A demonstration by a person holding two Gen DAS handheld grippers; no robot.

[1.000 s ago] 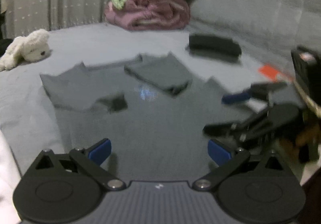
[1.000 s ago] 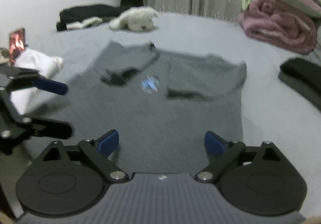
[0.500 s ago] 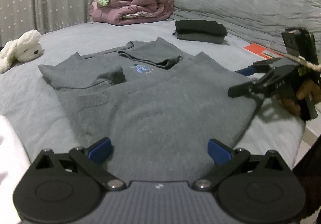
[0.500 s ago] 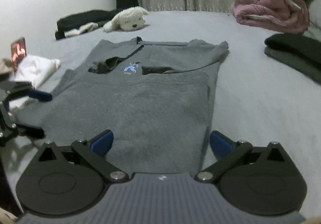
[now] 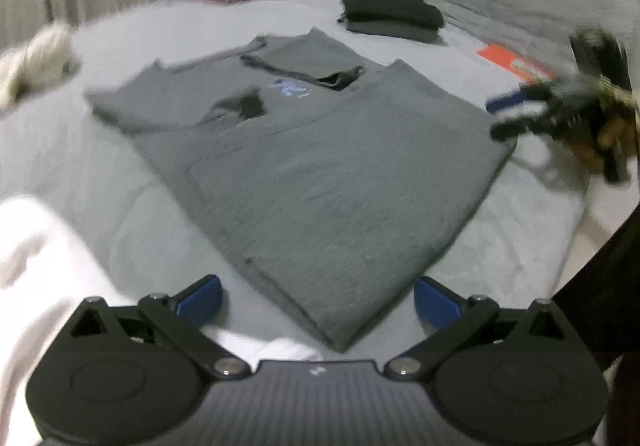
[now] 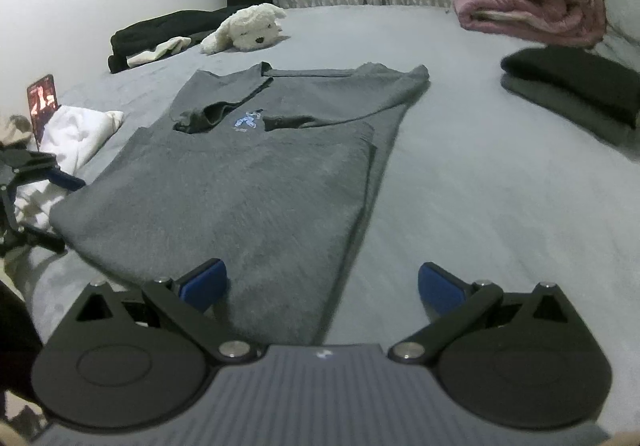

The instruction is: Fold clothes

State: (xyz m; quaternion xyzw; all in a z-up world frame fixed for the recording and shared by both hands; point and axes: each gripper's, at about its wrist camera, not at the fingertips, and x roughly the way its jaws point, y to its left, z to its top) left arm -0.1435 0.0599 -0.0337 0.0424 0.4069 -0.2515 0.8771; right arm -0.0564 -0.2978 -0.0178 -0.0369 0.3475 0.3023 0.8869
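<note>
Hovering with their blue-padded jaws spread wide and nothing between them, the left gripper (image 5: 318, 296) and the right gripper (image 6: 322, 280) sit just above the near hem of the dark grey short-sleeved T-shirt (image 6: 240, 182). A second ago both hung over the middle of the cloth; now each has drawn outward, so the left view looks down on the near left hem corner (image 5: 340, 342) and the right view on the near right edge (image 6: 332, 310). The right jaws have also opened the last bit to their widest.

The T-shirt lies flat on the grey bedspread (image 6: 460, 206), both long sides already turned inward, the sleeves folded onto the chest beside the small blue logo (image 6: 246, 120). That leaves, by my reading, the lengthwise fold: hem brought up toward the collar. Hands parted to the two hem corners suit exactly that step, so the next move likely calls for a pinch at each corner.

Beside the left corner lies a crumpled white garment (image 5: 48, 266), close enough that the left jaws could catch it by mistake. Farther off rest a folded black garment (image 6: 576, 86), a white plush dog (image 6: 248, 28), and at the back a rolled pink blanket (image 6: 528, 6) under other bedding.
</note>
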